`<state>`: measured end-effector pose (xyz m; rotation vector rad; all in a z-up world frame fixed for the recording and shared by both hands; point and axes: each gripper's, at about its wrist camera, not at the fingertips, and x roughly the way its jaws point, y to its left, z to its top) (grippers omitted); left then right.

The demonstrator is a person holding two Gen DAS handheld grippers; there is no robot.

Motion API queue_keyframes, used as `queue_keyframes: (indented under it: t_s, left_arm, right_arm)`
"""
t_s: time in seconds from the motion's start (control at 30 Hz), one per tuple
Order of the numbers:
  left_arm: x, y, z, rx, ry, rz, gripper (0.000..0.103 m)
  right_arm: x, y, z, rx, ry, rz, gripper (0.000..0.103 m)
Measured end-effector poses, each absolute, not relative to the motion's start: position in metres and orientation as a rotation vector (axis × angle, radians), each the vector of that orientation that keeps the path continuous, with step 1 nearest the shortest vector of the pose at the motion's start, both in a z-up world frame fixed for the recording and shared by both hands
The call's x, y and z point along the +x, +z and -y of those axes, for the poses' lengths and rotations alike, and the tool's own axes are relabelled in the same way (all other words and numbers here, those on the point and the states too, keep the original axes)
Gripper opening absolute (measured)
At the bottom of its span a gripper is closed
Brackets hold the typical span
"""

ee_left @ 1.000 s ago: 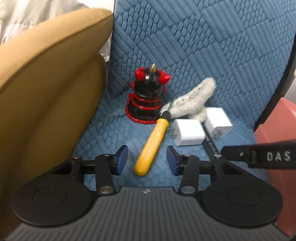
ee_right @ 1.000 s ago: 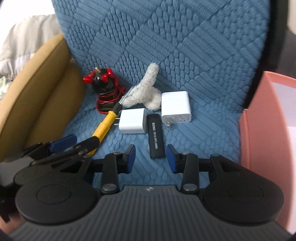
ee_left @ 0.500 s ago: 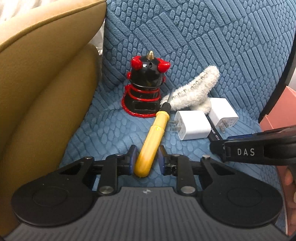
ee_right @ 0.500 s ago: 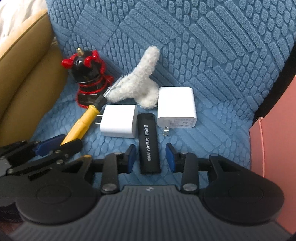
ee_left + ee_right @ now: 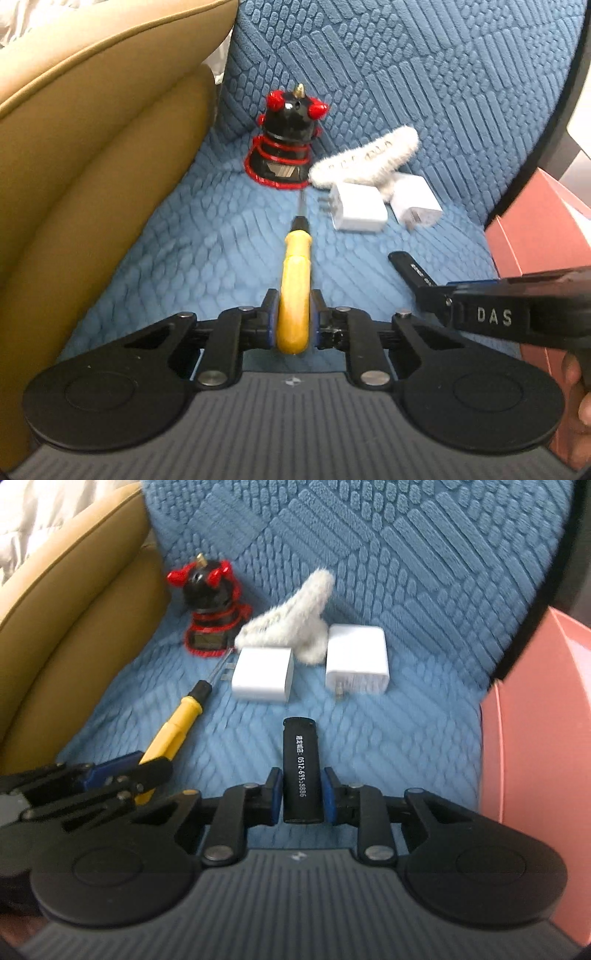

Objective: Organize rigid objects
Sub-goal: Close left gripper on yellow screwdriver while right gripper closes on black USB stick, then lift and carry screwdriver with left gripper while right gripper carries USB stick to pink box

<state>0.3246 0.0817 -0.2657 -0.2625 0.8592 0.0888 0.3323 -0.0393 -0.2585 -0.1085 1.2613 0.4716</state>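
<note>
1. The left gripper (image 5: 294,325) is clenched on the yellow screwdriver (image 5: 295,284), whose shaft points toward 12 o'clock.
2. The right gripper (image 5: 301,797) grasps the black stick (image 5: 301,771) above the blue cushion (image 5: 406,731).
3. Two white chargers (image 5: 264,679) lie at 12 o'clock of it.

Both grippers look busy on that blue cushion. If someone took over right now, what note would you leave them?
Left gripper: jaws shut on the yellow screwdriver at its handle; its metal tip points toward the black-and-red figurine.
Right gripper: jaws shut on the black stick with white print.
Left on the blue cushion: two white chargers, a fluffy white piece and the figurine.
A pink box stands at the right edge.
Done: both grips taken. Nothing is in the box as far as these views show.
Left: probably carry both over, then the rest.
</note>
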Motion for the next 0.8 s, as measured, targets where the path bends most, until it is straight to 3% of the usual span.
queue_keyframes:
  t_s: [0.37,0.73,0.8]
  left_arm:
    - [0.272,-0.261,-0.084,-0.331,0.094,-0.859,0.020]
    - [0.290,-0.267,-0.086,-0.358,0.115,-0.864,0.021]
    - [0.295,-0.269,-0.085,-0.346,0.118,-0.867,0.026]
  right_arm:
    - [0.260,-0.247,0.063,-0.105,0.474,-1.343,0.026]
    - [0.243,-0.254,0.065,-0.122,0.444,-1.359,0.028]
    - [0.245,-0.255,0.068,-0.102,0.441,-1.348,0.028]
